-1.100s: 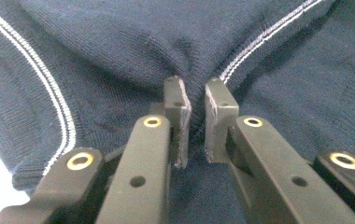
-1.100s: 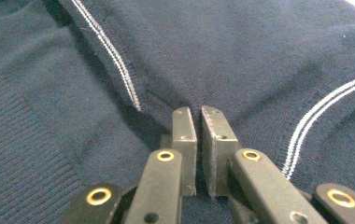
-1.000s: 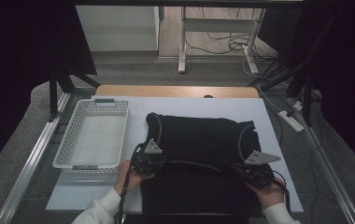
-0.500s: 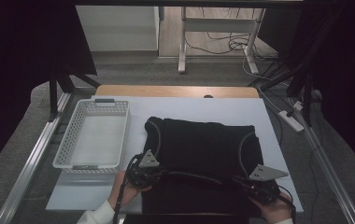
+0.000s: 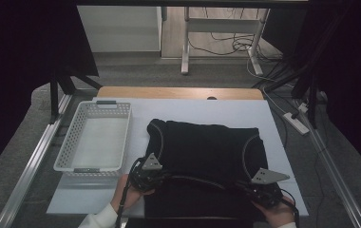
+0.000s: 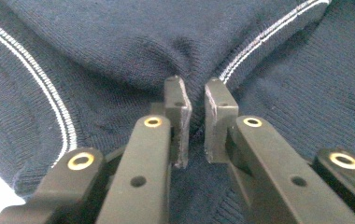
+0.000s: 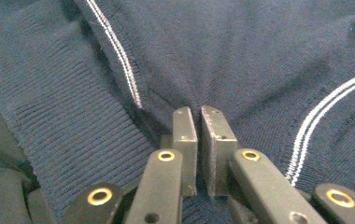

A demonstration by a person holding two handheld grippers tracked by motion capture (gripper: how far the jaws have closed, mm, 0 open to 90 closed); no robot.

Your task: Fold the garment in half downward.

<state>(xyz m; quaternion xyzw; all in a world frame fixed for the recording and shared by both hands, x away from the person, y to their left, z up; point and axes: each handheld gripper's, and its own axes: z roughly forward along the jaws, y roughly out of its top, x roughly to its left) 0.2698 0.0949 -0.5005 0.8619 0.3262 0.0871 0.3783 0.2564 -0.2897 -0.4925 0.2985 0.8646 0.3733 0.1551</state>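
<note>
The left gripper (image 5: 146,176) and the right gripper (image 5: 263,187) sit at the near edge of a dark knit sweater (image 5: 207,156), one at each near corner. In the left gripper view, the jaws are pressed nearly together, pinching a fold of the knit (image 6: 196,84) between the pads. In the right gripper view, the jaws are likewise drawn close, clamping the fabric (image 7: 199,79).

The sweater is dark navy, ribbed in bands, with thin double white stripes (image 7: 119,60) running along its seams. It lies folded on the white table (image 5: 245,111), extending away from both grippers.

Left of the left gripper and beyond it stands a white perforated basket (image 5: 95,140), just beside the sweater.

The near hem of the sweater is dark and merges with shadow between the hands; its edge there cannot be made out. Both forearms are cut off at the bottom edge of the high view.
</note>
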